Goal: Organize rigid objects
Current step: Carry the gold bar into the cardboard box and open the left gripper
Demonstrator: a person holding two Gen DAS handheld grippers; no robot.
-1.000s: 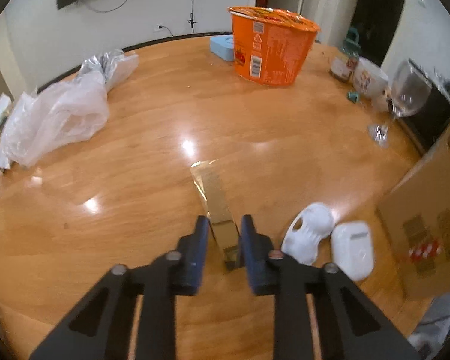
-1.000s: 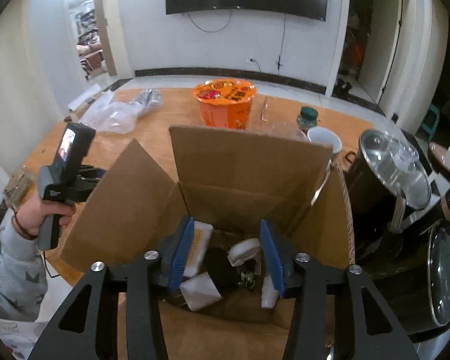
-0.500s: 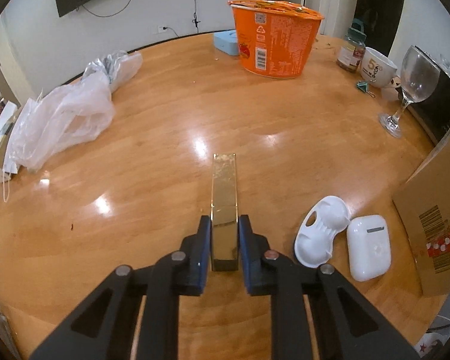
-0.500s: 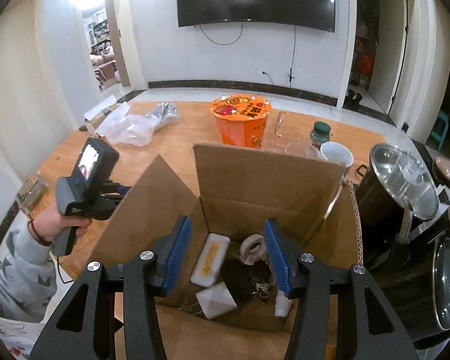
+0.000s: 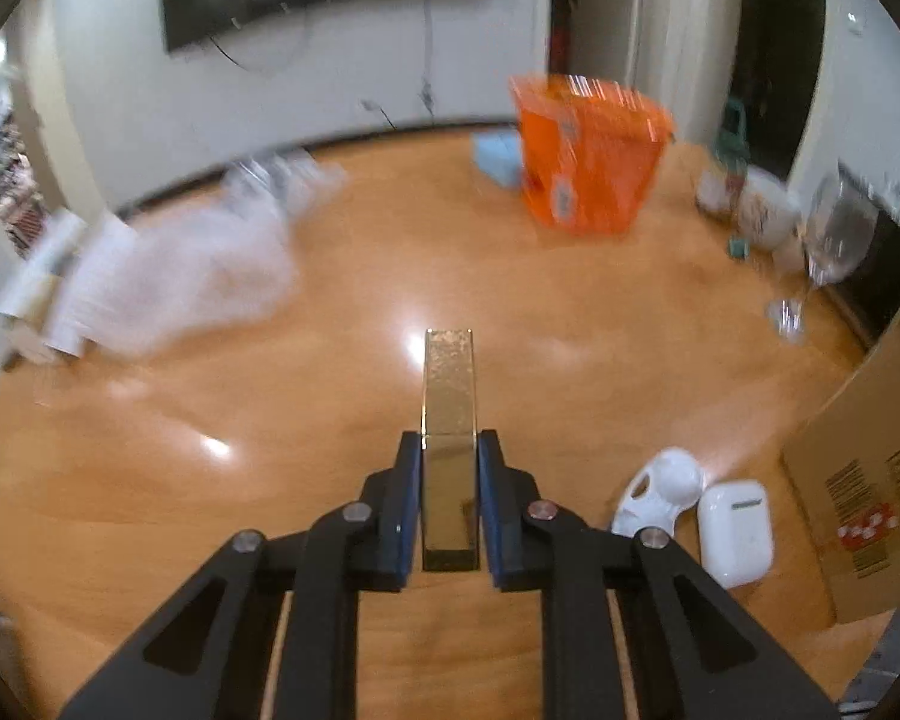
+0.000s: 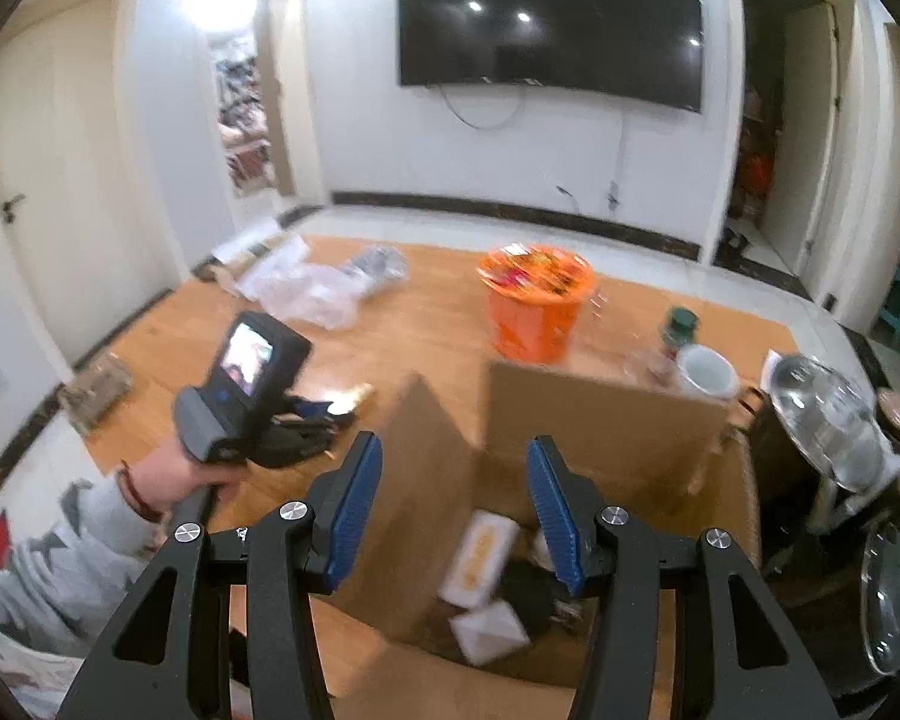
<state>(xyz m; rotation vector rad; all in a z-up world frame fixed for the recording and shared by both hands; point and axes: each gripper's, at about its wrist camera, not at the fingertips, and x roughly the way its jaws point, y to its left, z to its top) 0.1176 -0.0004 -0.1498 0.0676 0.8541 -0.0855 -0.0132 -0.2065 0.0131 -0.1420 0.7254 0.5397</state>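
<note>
Lifted since before, gold bar [image 5: 448, 414] points straight ahead, apparently clear of table [image 5: 330, 420], pinched in left claw [image 5: 449, 450].

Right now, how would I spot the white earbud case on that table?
Find the wooden table, then the cardboard box at its right edge. Just left of the box lies the earbud case, a smooth, closed, rounded white shell; the white piece touching it has open holes instead.
</note>
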